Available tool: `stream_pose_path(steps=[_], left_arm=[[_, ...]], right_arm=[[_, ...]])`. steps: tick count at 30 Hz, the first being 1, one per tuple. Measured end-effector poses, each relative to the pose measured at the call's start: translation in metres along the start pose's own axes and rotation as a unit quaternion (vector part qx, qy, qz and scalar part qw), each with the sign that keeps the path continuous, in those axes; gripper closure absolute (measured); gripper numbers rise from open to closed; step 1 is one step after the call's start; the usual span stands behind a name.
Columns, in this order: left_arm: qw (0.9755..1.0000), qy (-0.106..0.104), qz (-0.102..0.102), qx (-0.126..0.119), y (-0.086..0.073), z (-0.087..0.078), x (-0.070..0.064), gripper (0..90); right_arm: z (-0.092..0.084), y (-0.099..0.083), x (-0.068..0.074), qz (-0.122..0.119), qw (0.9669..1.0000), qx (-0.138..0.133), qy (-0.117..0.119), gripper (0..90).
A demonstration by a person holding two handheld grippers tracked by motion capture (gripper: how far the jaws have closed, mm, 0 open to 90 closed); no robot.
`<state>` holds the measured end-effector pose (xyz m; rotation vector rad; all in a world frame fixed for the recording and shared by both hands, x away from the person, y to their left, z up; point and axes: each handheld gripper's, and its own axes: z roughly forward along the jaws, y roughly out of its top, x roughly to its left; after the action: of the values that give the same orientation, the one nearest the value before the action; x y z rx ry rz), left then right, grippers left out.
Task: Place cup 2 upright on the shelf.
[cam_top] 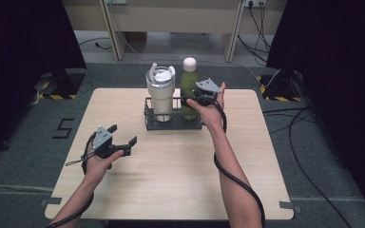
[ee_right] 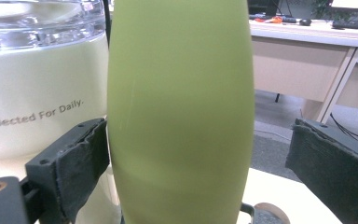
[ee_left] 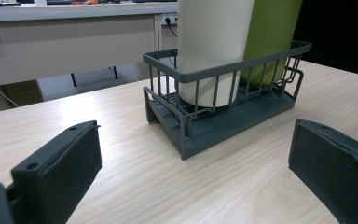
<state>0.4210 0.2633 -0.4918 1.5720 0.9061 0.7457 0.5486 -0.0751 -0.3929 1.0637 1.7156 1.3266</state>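
A dark grey wire basket (cam_top: 171, 124) (ee_left: 223, 70) stands at the table's far middle. In it stand a cream tumbler (cam_top: 161, 95) (ee_left: 212, 42) (ee_right: 32, 102) with a clear lid and, to its right, a green bottle (cam_top: 188, 83) (ee_left: 270, 32) (ee_right: 182, 107) with a white cap. My right gripper (cam_top: 188, 98) (ee_right: 198, 158) is open around the bottle's body: the left pad lies right at its side, the right pad stands apart. Nearer on the left, my left gripper (cam_top: 122, 135) (ee_left: 193, 163) hangs open over bare wood, pointing at the basket.
The light wooden table (cam_top: 171, 180) has its near half bare. Black curtains hang at both sides. Desks (cam_top: 171, 19) stand behind the table, and cables (cam_top: 304, 128) run over the floor at the right. A "5" mark (cam_top: 62, 128) is on the floor at the left.
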Motion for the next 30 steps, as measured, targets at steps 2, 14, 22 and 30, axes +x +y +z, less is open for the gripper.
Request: stream_pose_path(steps=[2, 14, 22, 30], left_arm=[[1.0000, 0.001, 0.001, 0.000, 0.000, 0.000, 0.000, 1.4], [1.0000, 0.004, 0.000, 0.001, 0.001, -0.001, -0.001, 1.4], [1.0000, 0.005, -0.001, 0.000, 0.001, -0.002, 0.000, 1.3], [1.0000, 0.006, -0.001, -0.001, 0.001, -0.003, -0.001, 1.3]], right_arm=[[-0.004, -0.001, 0.000, 0.001, 1.0000, 0.000, 0.002, 5.0], [-0.024, -0.009, -0.002, 0.001, 1.0000, 0.001, 0.008, 4.3], [-0.035, -0.012, -0.005, 0.000, 0.9999, 0.002, 0.011, 4.4], [-0.049, -0.017, -0.011, -0.001, 1.0000, 0.003, 0.007, 5.0]])
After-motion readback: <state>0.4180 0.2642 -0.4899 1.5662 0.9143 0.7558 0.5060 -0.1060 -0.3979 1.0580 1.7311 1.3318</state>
